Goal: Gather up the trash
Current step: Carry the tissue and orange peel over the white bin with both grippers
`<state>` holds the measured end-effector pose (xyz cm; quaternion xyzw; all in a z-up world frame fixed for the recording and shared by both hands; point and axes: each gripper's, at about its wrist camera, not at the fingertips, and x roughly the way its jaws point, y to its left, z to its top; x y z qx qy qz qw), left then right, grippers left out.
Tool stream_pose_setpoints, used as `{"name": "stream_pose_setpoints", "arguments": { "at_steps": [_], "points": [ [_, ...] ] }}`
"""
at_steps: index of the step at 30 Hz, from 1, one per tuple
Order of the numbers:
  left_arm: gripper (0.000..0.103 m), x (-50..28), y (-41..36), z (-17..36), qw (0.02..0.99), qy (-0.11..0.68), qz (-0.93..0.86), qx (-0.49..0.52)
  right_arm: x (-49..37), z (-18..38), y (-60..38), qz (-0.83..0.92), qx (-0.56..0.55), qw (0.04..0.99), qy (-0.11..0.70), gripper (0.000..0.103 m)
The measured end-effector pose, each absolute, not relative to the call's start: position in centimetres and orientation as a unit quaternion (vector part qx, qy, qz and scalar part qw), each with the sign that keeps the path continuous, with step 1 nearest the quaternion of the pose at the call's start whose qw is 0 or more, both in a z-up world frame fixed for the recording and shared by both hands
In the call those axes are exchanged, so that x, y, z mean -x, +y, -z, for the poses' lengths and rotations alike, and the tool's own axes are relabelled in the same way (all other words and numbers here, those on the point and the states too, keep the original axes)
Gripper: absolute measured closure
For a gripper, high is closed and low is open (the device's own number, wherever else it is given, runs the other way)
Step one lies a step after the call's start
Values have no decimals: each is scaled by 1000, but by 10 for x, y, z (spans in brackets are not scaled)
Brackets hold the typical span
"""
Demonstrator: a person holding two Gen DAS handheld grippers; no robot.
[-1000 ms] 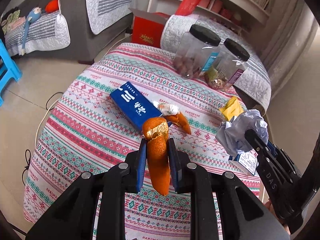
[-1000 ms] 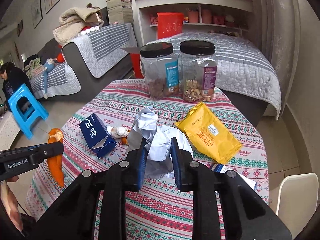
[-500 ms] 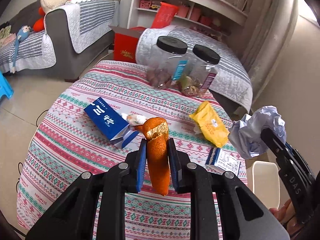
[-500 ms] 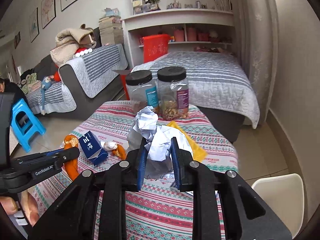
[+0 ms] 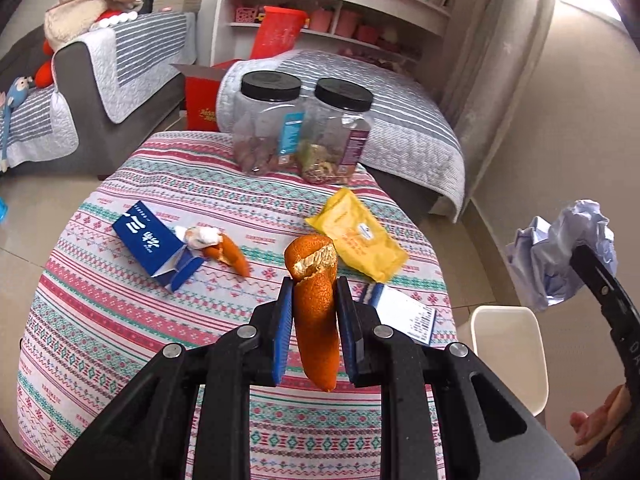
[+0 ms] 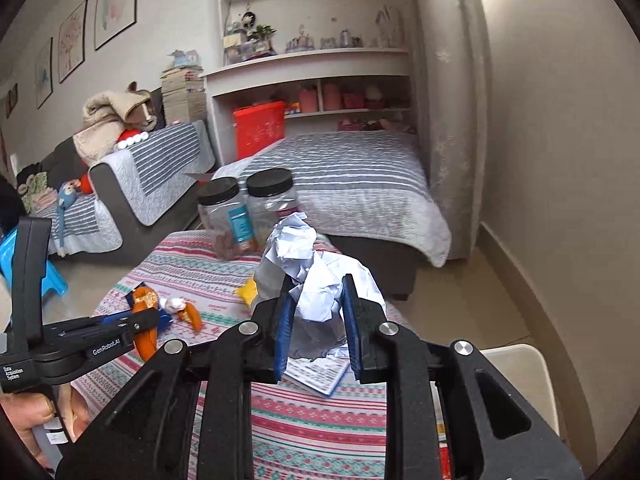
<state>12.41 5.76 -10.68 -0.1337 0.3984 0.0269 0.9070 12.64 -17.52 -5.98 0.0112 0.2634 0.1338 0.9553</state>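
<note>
The left gripper (image 5: 314, 312) was clamped on a long curl of orange citrus peel (image 5: 315, 312), which stood nearly upright between the blue pads, raised above the round table under its striped, patterned cloth (image 5: 120, 320). The right gripper (image 6: 318, 320) was closed on a crumpled ball of white paper (image 6: 316, 280), also held clear of the table (in the left wrist view it sat off past the table's right edge, above a white plastic bin (image 5: 508, 356) on the floor).

On the cloth lay a torn dark-blue cardboard carton (image 5: 150, 246), with a wadded white tissue (image 5: 202, 236) and a second, smaller orange peel piece (image 5: 232, 256) touching beside it. Nearer the far side rested a flat yellow foil snack packet (image 5: 360, 240), and a small printed blue-and-white box (image 5: 400, 316) lay by the right rim. Two clear plastic jars with black lids (image 5: 304, 132) stood side by side at the back edge; their contents looked like nuts, though that was hard to make out.
</note>
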Motion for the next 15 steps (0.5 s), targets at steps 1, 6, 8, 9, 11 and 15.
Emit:
{"name": "stream_pose_setpoints", "arguments": {
  "at_steps": [1, 6, 8, 9, 11, 15],
  "points": [
    [82, -125, 52, 107, 907, 398, -22, 132, -125, 59, -183, -127, -12, 957, 262, 81],
    [82, -130, 25, 109, 907, 401, 1, 125, -118, 57, -224, -86, -17, 962, 257, 81],
    [82, -131, 12, 109, 907, 403, 11, 122, -115, 56, -240, -71, -23, 964, 256, 81],
    [82, -132, 6, 109, 907, 403, 16, 122, -113, 56, -247, -64, -24, 964, 255, 81],
    [82, -134, -7, 109, 907, 404, 29, 119, -109, 56, -261, -49, -27, 966, 254, 81],
    [82, -136, -36, 108, 907, 404, 52, 108, -104, 60, -292, -17, -38, 965, 258, 81]
  ]
}}
